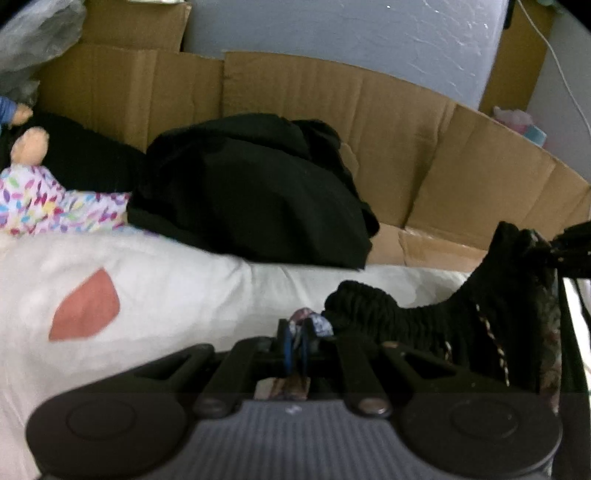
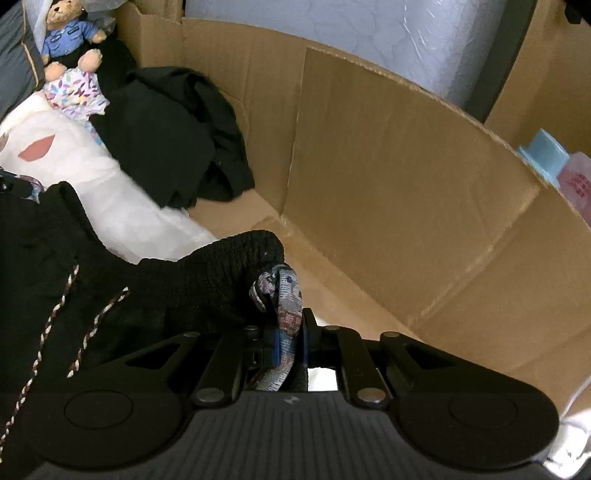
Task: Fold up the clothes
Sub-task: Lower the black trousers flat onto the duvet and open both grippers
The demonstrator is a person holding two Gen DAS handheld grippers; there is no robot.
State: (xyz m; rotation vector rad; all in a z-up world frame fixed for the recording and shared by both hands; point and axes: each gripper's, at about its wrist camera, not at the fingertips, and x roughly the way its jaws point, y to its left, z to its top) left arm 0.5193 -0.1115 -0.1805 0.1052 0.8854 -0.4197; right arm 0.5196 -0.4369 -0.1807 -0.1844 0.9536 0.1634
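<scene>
A black garment with an elastic waistband and braided drawcords [image 1: 424, 325] hangs stretched between my two grippers. My left gripper [image 1: 295, 343] is shut on one patterned corner of it, low in the left wrist view. My right gripper [image 2: 290, 343] is shut on the other patterned corner, and the same garment [image 2: 110, 295] spreads to its left with the drawcords [image 2: 55, 314] hanging down. The right gripper also shows at the right edge of the left wrist view [image 1: 572, 251], holding the cloth up.
A white pillow with a red patch [image 1: 129, 295] lies below. A heap of black clothes [image 1: 251, 192] sits behind it against a cardboard wall [image 2: 388, 166]. A colourful speckled cloth [image 1: 40, 206] and a teddy bear [image 2: 70, 26] are at the left.
</scene>
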